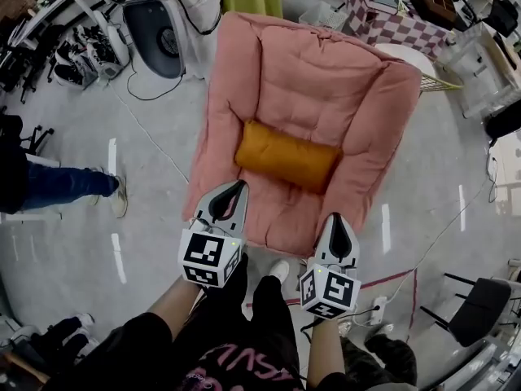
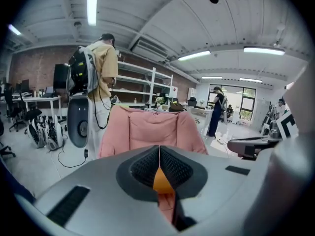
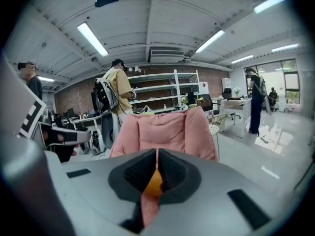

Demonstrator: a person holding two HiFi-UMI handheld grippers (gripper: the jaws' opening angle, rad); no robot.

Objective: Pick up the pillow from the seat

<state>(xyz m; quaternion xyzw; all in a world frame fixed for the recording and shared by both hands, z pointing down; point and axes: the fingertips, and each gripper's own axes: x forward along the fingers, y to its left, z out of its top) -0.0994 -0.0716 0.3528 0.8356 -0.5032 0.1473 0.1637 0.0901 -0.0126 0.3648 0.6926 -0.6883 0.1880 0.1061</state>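
Observation:
An orange oblong pillow (image 1: 286, 156) lies across the seat of a pink padded armchair (image 1: 326, 80) in the head view. My left gripper (image 1: 241, 186) is shut and empty, its tips over the chair's front left edge, short of the pillow. My right gripper (image 1: 336, 217) is also shut and empty, at the chair's front right edge. In the left gripper view a sliver of the pillow (image 2: 161, 179) shows between the closed jaws, with the armchair (image 2: 150, 129) behind. The right gripper view shows the pillow (image 3: 154, 183) and the armchair (image 3: 165, 129) the same way.
A person (image 2: 101, 77) with a backpack stands left of the chair beside a grey shell-shaped device (image 1: 157, 32). Cables run over the floor (image 1: 155, 92). A checkered table (image 1: 383, 10) stands behind the chair, a black chair (image 1: 480, 308) at right, someone's legs (image 1: 61, 187) at left.

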